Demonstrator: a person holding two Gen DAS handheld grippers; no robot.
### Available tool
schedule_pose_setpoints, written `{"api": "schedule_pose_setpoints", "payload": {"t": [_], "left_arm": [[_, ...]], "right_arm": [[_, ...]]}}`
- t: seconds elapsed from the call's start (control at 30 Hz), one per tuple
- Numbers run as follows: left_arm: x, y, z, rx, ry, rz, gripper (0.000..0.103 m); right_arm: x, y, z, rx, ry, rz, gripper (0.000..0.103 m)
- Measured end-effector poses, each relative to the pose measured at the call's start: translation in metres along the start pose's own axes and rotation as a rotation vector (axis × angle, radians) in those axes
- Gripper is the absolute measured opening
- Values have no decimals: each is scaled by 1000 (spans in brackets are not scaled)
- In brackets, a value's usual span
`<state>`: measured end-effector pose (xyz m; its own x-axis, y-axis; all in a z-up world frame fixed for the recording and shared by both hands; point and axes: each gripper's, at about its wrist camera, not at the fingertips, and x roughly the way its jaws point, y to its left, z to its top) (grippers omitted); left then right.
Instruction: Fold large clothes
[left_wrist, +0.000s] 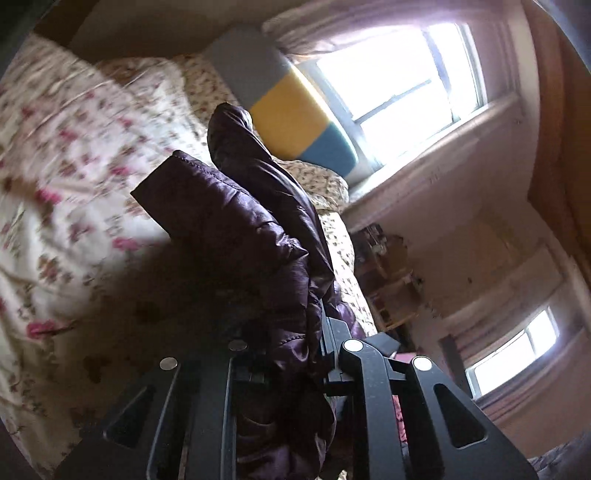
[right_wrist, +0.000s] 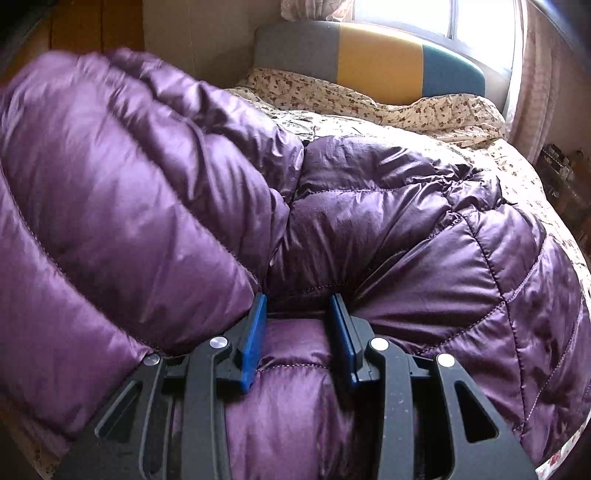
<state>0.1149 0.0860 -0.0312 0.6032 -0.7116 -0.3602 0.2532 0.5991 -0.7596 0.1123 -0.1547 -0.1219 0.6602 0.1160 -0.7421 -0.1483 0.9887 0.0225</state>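
A glossy purple quilted jacket (right_wrist: 406, 229) lies spread over the bed. My right gripper (right_wrist: 299, 306) points down into it, and its blue pads (right_wrist: 255, 339) pinch a puffy fold that fills the gap between them. At the left of the right wrist view a large part of the jacket (right_wrist: 110, 166) is raised and blurred. In the left wrist view a bunched part of the jacket (left_wrist: 236, 221) stands up out of my left gripper (left_wrist: 295, 332). The fabric covers the left fingertips, and the black jaws close tightly around it.
The bed has a floral cover (left_wrist: 66, 147) and a grey, yellow and blue headboard (right_wrist: 376, 66) under a bright window (left_wrist: 399, 85). A cluttered shelf (left_wrist: 388, 280) stands by the wall beside the bed. A second, smaller window (left_wrist: 517, 350) is lower right.
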Motion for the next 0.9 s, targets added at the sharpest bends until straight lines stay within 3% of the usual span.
{"api": "schedule_pose_setpoints", "payload": {"t": [0.17,0.43,0.6,0.9], "left_arm": [[14,-35,0,62,18,19,17],[37,-72,5,133,43,64,17],[61,-92,2,171,74,96,17],[128,-122,-9,220,159,126,17]], "right_arm": [[-10,0,3,-19,3,1,35],[-51,-30,4,35,-33,3,48],[-81,-68,2,98,-57,-67,51],[-110,-142,-16,214,-13,-225,52]]}}
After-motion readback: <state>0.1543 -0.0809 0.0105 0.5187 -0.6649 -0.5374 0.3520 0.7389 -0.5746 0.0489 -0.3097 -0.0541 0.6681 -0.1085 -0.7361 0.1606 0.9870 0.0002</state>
